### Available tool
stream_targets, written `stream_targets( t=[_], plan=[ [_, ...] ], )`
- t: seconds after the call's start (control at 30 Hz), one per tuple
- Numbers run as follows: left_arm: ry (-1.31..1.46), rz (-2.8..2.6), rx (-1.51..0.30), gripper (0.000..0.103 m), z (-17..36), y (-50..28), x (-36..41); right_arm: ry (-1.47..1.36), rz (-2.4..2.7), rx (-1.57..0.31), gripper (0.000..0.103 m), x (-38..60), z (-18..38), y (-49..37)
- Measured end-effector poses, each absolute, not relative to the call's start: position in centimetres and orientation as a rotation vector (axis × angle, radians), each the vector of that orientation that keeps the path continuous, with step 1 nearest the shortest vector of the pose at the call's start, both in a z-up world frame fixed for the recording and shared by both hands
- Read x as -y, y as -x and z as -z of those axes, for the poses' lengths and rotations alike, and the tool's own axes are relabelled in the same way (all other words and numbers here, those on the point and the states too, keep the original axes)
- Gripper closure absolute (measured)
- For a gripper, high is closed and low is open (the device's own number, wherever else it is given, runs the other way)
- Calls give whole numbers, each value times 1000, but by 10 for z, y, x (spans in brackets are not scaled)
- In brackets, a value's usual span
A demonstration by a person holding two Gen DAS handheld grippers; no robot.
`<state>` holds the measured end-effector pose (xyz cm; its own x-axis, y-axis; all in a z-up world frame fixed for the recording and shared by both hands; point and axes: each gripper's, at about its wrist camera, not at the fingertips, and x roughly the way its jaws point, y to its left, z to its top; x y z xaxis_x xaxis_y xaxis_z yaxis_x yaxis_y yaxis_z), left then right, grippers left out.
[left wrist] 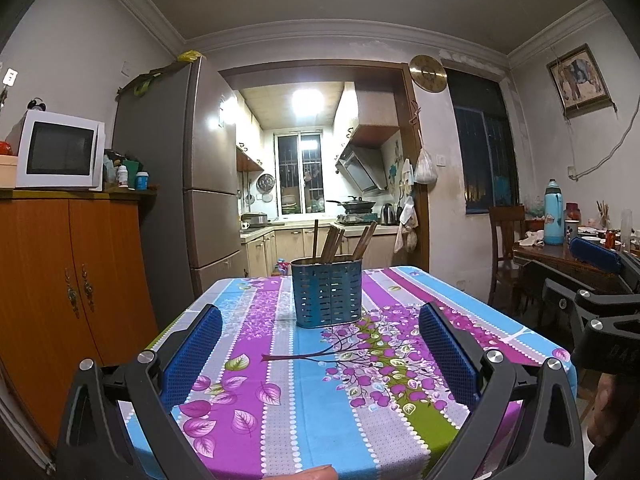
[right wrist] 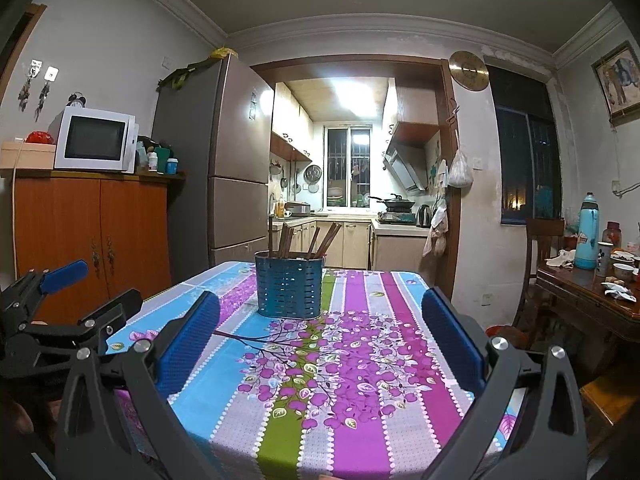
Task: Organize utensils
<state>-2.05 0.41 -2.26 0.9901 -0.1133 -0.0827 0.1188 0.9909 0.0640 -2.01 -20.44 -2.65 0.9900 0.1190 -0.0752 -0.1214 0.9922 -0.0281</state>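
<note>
A blue slotted utensil holder (left wrist: 327,292) (right wrist: 289,285) stands upright on the floral tablecloth (left wrist: 320,392) (right wrist: 344,392), near the far half of the table. Several brown chopsticks (left wrist: 335,242) (right wrist: 304,240) stick up out of it, leaning at different angles. My left gripper (left wrist: 320,328) hangs open over the near half of the table, its blue pads wide apart and empty. My right gripper (right wrist: 320,312) is also open and empty, short of the holder. The right gripper shows at the right edge of the left wrist view, the left gripper at the left edge of the right wrist view.
An orange cabinet (left wrist: 68,280) with a microwave (left wrist: 60,152) stands left of the table, a fridge (left wrist: 192,168) behind it. A wooden table (right wrist: 592,300) with a flask (right wrist: 587,232), cups and bowls is on the right. The kitchen lies beyond the doorway.
</note>
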Motion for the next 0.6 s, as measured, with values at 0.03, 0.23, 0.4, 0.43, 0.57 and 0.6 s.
stream_targets(
  t=[0.03, 0.23, 0.4, 0.43, 0.57, 0.6],
  plan=[
    [-70, 117, -79, 5, 23, 21, -4, 33, -121, -73, 5, 204, 26, 20],
    [-69, 117, -79, 5, 23, 20, -3, 36, -120, -76, 5, 205, 27, 19],
    [-65, 115, -75, 5, 21, 20, -2, 37, -119, -81, 5, 205, 27, 18],
    [-64, 114, -74, 5, 21, 19, -2, 38, -119, -81, 5, 205, 27, 18],
    [-62, 116, -65, 5, 18, 21, -3, 36, -118, -83, 5, 206, 27, 18],
    [-61, 116, -63, 5, 18, 23, -3, 35, -118, -84, 5, 206, 27, 17]
  ],
)
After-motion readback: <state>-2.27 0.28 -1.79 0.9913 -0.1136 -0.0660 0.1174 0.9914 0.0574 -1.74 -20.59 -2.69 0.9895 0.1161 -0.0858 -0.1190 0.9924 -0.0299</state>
